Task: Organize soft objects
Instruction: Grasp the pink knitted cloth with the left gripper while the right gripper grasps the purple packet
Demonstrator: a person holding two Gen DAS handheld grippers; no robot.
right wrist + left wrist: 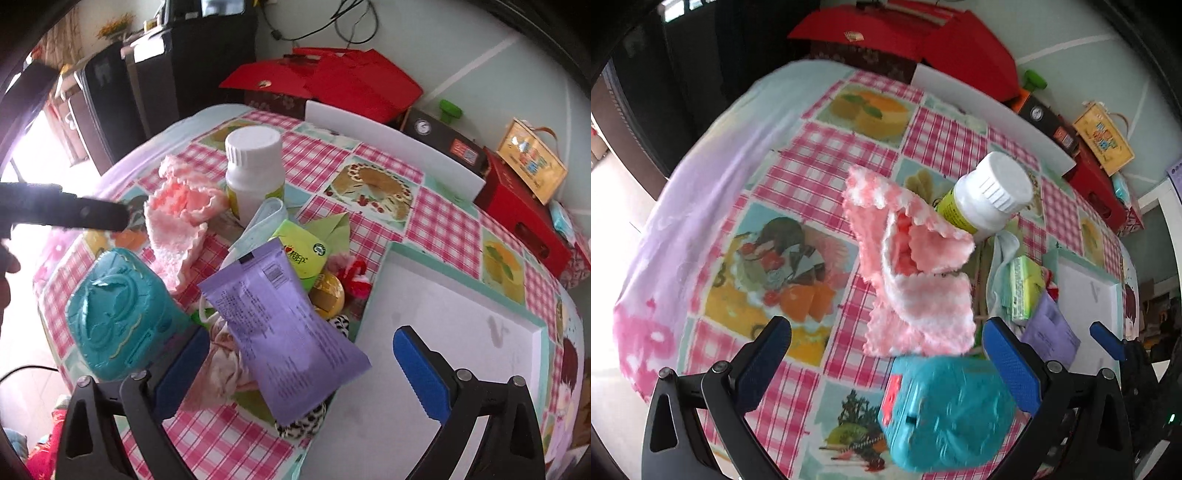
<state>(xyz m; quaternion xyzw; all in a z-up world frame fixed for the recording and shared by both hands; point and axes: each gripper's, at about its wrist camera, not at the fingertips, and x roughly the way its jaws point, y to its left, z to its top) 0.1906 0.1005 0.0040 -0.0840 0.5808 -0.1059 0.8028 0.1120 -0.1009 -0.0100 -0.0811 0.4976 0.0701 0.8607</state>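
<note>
**Both grippers empty, approach phase: nothing picked yet**

Left gripper (886, 354): jaws wide, holding nothing. Centre of the left wrist frame, just beyond the fingers, sits the pink-and-white knitted cloth (912, 273), crumpled and partly folded over itself. Its upper edge lies against the white-capped bottle (990, 192), which appears tilted in this view. The teal packet (945, 410) is lower centre, between the fingers and blurred, so I can't tell whether a pad touches it.

Right gripper (301, 365): also spread wide, empty. The purple pouch (280, 328) lies between its fingers at centre frame, on top of the pile: green tissue pack (303, 254), a crumpled pale-pink cloth (221, 365) lower left, and a leopard-print fabric (301, 421) poking out underneath. The white tray (443, 332) at right is bare.

Read: sorting hasn't visibly started; the tray looks like the destination, though that's a guess.

Next move, probably left: drop onto the knitted cloth and pinch a raised fold. Needs clearance from the bottle, since a snagged edge could tip it. The right side must clear the pouch first to reach the soft stuff under it.
</note>
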